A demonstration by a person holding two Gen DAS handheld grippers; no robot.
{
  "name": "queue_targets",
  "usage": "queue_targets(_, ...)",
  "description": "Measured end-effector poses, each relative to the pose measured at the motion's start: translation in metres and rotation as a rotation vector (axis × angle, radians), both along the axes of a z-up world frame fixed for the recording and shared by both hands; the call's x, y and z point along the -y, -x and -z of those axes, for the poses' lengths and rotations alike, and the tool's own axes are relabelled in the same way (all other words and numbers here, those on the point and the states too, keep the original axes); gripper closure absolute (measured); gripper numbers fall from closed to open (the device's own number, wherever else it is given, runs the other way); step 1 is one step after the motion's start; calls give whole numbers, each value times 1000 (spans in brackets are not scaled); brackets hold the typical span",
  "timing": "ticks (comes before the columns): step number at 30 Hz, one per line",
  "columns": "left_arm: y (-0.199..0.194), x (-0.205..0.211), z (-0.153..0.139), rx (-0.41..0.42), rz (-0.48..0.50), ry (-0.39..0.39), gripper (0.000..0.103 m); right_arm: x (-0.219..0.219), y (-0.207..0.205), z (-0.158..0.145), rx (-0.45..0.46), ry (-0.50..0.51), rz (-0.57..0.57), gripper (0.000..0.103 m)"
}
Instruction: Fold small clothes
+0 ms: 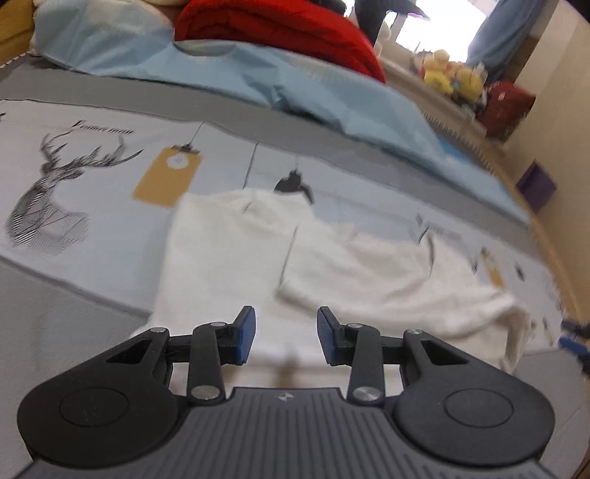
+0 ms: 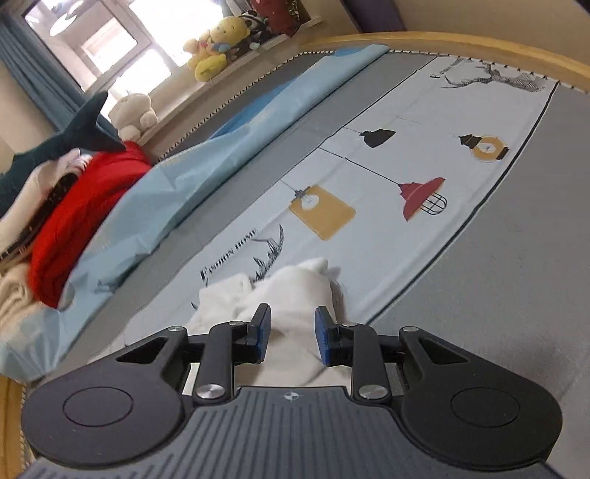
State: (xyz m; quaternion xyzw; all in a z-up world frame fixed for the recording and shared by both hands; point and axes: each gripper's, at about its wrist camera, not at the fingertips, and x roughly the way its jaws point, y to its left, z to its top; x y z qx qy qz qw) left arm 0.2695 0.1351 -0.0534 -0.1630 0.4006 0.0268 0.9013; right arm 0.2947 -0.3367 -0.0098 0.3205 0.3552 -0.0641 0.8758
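A small white garment (image 1: 228, 254) lies spread on the printed bedspread (image 1: 92, 121), with one part folded over towards the right (image 1: 398, 269). My left gripper (image 1: 287, 324) hovers over its near edge, jaws open, white cloth showing in the gap and neither pad pressing on it. In the right wrist view the same white garment (image 2: 295, 287) is bunched up just ahead of my right gripper (image 2: 292, 328). Its jaws stand apart with cloth behind the gap and no grip visible.
A red blanket (image 1: 280, 33) and a light blue sheet (image 1: 228, 73) lie along the far side of the bed. Plush toys (image 2: 217, 44) sit on the window sill. The wooden bed rim (image 2: 461, 44) curves round the end. A purple box (image 1: 536, 186) stands on the floor.
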Motion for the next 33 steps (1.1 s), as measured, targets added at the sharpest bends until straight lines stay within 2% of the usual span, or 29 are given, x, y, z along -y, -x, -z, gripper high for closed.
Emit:
queue_targets(2,-14,1,8,3,-14,-16,62,6,-5,8,-13,-20,11,75)
queue_targets(6,-39,-2,26,-15,-37,5,61,6,-15,16,-40,-58,33,75)
queue_targets(9,-51,2,33,-17,-17,6,61,7,-18,16,-37,-57,35,75)
queue_targets(14,-63,13,42,-38,10,-37,62,4,-22,19,-39,-57,28,75)
queue_targets(16,-66,16,49,-69,13,-59,70,2,-22,20,-42,-55,28,75)
queue_targets(17,-67,18,52,-78,24,-61,91,1,-22,20,-43,-57,25,75)
queue_targets(18,-66,19,52,-74,40,-70,95,-1,-22,21,-47,-58,22,75)
queue_targets(19,-64,21,47,-55,54,-94,99,-2,-22,22,-50,-60,20,75)
queue_targets(22,-53,17,11,64,58,-120,100,-10,-22,27,-59,-80,11,75)
queue_targets(25,-33,0,-29,160,-30,-131,100,-20,-22,29,-60,-103,-1,75)
queue_targets(26,-27,-6,-34,149,-61,-151,100,-23,-23,29,-58,-111,-6,75)
queue_targets(28,-22,-18,-23,23,-74,-155,99,-30,-23,30,-56,-127,-20,74)
queue_targets(30,-25,-32,1,-149,-44,-62,99,-38,-24,34,-69,-141,-31,74)
queue_targets(31,-24,-39,8,-189,-57,-26,99,-41,-25,37,-79,-147,-35,74)
queue_targets(33,-23,-46,6,-171,-95,-53,96,-47,-26,43,-108,-163,-40,73)
